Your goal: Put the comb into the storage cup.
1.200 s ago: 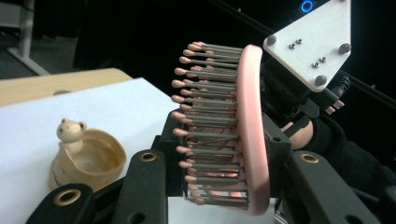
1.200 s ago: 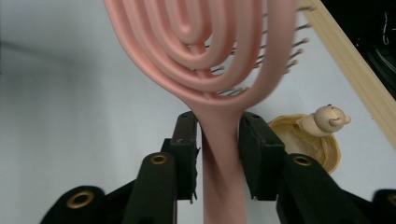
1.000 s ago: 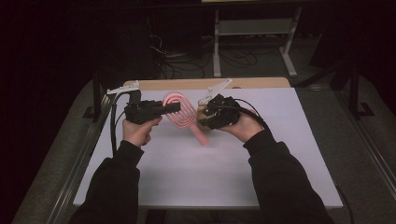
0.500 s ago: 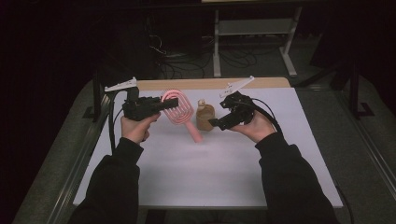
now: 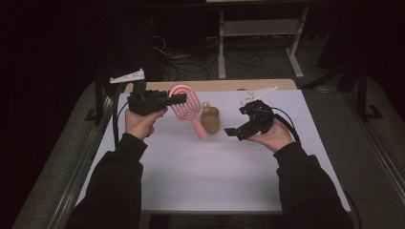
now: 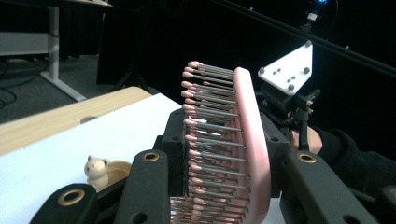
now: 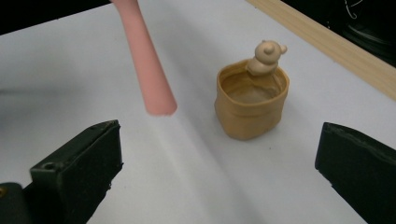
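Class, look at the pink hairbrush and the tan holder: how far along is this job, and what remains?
Done: the left tool is clamped on the pink hairbrush, head up, handle hanging free. In hand: the right tool has just been opening, nothing sits between its jaws, and it faces the tan holder with a small bear. Left, probably: lowering the handle into that holder; the brush is not yet inside.
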`<state>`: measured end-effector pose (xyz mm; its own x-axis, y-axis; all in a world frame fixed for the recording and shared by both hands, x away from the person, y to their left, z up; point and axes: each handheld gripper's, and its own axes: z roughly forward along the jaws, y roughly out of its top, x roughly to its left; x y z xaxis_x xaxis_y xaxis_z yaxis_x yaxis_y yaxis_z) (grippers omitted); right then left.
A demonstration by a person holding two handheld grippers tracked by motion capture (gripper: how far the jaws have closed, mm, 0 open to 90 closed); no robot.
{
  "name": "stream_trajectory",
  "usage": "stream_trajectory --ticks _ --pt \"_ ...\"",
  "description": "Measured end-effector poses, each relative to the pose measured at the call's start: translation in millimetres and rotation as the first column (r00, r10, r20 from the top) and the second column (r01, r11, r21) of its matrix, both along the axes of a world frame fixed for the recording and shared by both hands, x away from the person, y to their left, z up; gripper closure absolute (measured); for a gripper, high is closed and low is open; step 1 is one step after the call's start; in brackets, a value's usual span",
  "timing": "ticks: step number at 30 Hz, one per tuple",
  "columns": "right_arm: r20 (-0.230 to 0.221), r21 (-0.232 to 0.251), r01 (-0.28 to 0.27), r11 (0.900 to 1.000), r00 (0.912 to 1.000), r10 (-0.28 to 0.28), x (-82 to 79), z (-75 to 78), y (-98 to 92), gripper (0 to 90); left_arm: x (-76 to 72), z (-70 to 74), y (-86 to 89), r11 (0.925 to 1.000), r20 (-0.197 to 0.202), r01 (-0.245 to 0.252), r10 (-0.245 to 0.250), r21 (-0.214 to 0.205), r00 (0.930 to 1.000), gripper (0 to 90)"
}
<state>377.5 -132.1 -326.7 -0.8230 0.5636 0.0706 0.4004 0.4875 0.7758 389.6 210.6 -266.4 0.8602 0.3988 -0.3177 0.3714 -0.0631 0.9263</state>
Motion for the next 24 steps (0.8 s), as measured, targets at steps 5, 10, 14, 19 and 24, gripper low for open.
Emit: stream_trajectory --ticks 5,10,14,19,24 --pt "-0.004 0.021 0.014 0.9997 0.9999 -0.013 -4.1 -4.9 -16.7 0.2 3.5 10.7 -2.6 1.0000 0.029 -0.008 0.008 -0.003 0.9996 64.3" --pt "-0.010 0.030 0.039 0.9988 0.9992 -0.038 -8.7 -9.8 -30.8 0.2 6.6 23.9 -4.4 0.9997 0.058 -0.023 0.022 0.008 0.9981 64.4" --pt "-0.016 0.032 0.065 0.9973 0.9978 -0.065 -11.1 -15.3 -39.1 0.2 11.5 32.0 -4.9 0.9994 0.068 -0.026 0.025 0.022 0.9974 64.3" --pt "-0.016 0.034 0.089 0.9954 0.9959 -0.089 -14.1 -21.3 -44.6 0.1 18.3 39.5 -3.9 0.9987 0.074 -0.041 0.039 0.029 0.9965 64.3" --pt "-0.017 0.038 0.105 0.9937 0.9943 -0.105 -17.2 -28.3 -51.5 0.1 23.3 48.4 -2.5 0.9986 0.089 -0.051 0.050 0.011 0.9948 64.3"
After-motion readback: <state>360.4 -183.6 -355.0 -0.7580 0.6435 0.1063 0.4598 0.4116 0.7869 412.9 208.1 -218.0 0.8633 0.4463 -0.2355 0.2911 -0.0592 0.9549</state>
